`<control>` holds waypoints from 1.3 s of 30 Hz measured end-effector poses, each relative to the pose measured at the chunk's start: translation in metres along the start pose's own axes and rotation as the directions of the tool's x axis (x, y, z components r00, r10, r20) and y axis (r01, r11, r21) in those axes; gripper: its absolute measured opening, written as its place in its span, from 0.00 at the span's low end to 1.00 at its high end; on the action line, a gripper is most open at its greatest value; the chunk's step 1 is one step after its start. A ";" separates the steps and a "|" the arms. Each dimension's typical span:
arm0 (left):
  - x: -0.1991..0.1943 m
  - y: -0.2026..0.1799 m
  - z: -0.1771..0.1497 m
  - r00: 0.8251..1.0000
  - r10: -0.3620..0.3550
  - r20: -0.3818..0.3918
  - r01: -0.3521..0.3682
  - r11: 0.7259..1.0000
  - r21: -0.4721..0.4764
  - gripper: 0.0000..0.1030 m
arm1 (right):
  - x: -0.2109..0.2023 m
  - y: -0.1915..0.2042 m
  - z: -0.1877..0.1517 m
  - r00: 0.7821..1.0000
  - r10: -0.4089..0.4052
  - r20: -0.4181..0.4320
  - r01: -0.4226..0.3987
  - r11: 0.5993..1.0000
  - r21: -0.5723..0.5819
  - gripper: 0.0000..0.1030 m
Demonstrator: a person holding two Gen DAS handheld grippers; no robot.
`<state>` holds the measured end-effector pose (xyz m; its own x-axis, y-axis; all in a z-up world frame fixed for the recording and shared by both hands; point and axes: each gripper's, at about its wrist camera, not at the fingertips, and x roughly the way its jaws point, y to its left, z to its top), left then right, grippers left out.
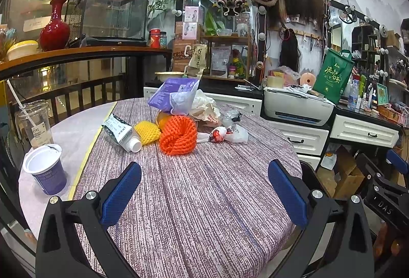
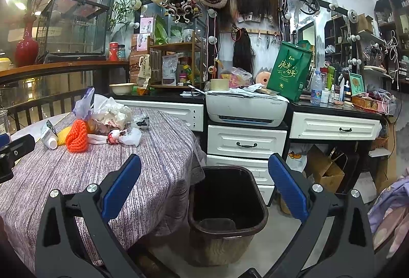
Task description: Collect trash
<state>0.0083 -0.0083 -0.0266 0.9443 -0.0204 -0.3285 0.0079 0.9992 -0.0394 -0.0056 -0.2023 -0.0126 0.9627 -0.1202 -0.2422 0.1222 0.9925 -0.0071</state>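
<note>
A pile of trash lies on the round table [image 1: 204, 201]: an orange foam net [image 1: 179, 134], a yellow foam net [image 1: 147, 132], a lying white bottle [image 1: 122, 131], a purple bag [image 1: 176, 96], crumpled paper [image 1: 204, 105] and small plastic wrappers [image 1: 227, 133]. My left gripper [image 1: 204, 191] is open and empty over the table, short of the pile. My right gripper [image 2: 204, 183] is open and empty above a dark trash bin [image 2: 227, 203] beside the table. The pile also shows in the right wrist view, with the orange net [image 2: 76, 137] nearest.
A purple paper cup [image 1: 46, 168] and a clear cup with a straw [image 1: 34, 122] stand at the table's left edge. White drawers [image 2: 245, 142] with a printer [image 2: 245, 109] stand behind the bin. A cluttered counter runs to the right.
</note>
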 end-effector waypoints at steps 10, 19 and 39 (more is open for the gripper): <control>0.000 0.000 0.002 1.000 0.000 -0.002 0.000 1.000 0.000 0.95 | 0.000 0.000 -0.001 1.000 0.000 -0.003 0.000 1.000 0.000 0.95; 0.008 0.004 -0.004 0.999 0.006 -0.039 -0.006 1.000 0.005 0.95 | 0.008 0.006 -0.004 0.999 0.012 -0.036 -0.013 1.000 -0.016 0.95; 0.062 0.060 0.022 0.960 0.059 -0.273 -0.077 0.995 -0.057 0.95 | 0.129 0.094 0.016 0.777 0.434 -0.457 -0.506 0.862 -0.043 0.95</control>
<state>0.0748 0.0508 -0.0283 0.8176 0.0298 -0.5750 -0.0839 0.9942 -0.0677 0.1340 -0.1254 -0.0294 0.6907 0.3472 -0.6343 -0.3922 0.9168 0.0748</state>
